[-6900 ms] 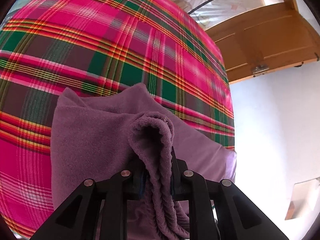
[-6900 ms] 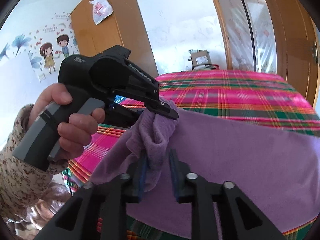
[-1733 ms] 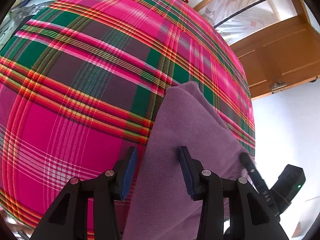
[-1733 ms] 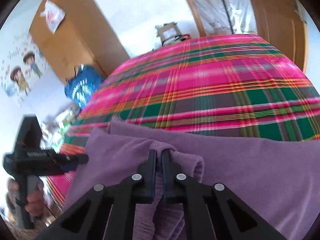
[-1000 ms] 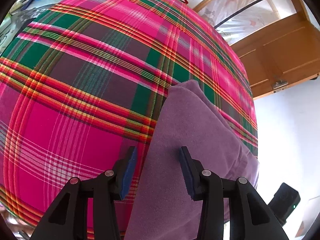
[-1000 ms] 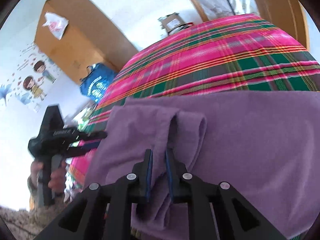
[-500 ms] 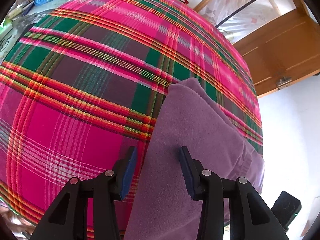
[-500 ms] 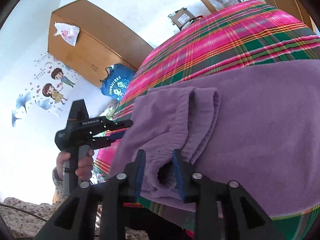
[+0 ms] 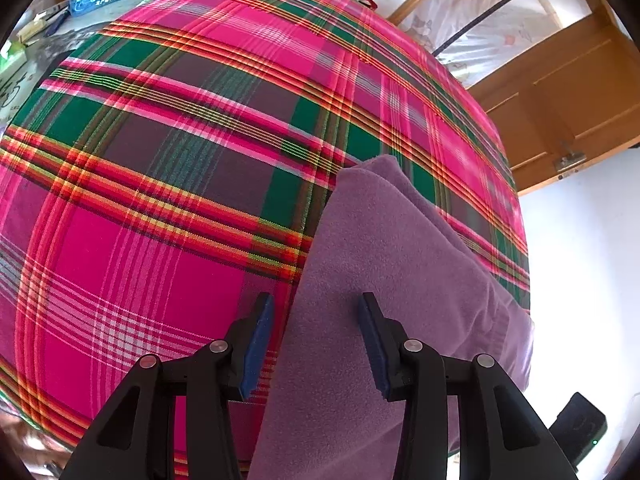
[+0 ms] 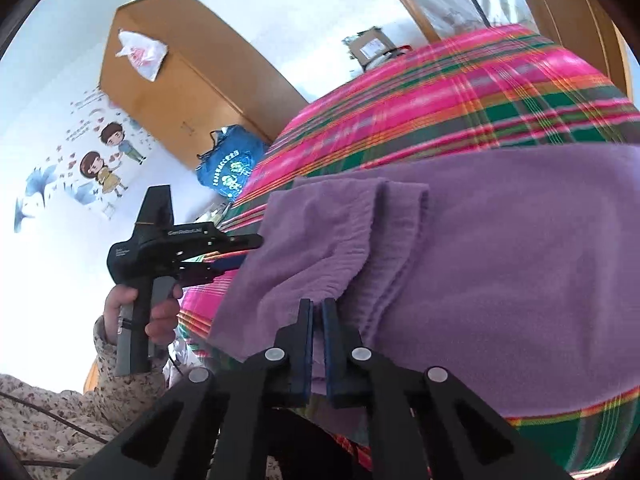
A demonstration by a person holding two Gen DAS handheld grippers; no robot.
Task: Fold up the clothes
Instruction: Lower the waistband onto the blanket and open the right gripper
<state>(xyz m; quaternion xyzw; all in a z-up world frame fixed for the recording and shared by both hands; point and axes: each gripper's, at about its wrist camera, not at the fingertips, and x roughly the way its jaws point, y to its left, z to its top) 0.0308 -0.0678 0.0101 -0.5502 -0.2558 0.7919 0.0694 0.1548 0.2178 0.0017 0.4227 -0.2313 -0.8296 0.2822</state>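
A folded purple fleece cloth (image 9: pixel 384 280) lies on the plaid bedspread (image 9: pixel 160 184) near its front edge. My left gripper (image 9: pixel 316 312) is open low over the cloth's left edge: one pad over the plaid, the other over the purple. From the right wrist view, the left gripper (image 10: pixel 244 250) points at the side of the cloth (image 10: pixel 500 260). My right gripper (image 10: pixel 317 308) is shut, its tips at the cloth's near edge just below a loose fold (image 10: pixel 360 240). I cannot tell whether any fabric is pinched between the pads.
The bedspread (image 10: pixel 460 92) reaches far beyond the cloth. A wooden wardrobe (image 10: pixel 192 80), a blue bag (image 10: pixel 230 160) and a cardboard box (image 10: pixel 370 50) stand past the bed. A hand (image 10: pixel 156 316) in a floral sleeve holds the left gripper. A wooden door (image 9: pixel 568 92) is at the right.
The right jaws opened off the thick fold, drew back toward the cloth's near edge and closed together. The fold now lies loose on the cloth. The left gripper stayed put, open.
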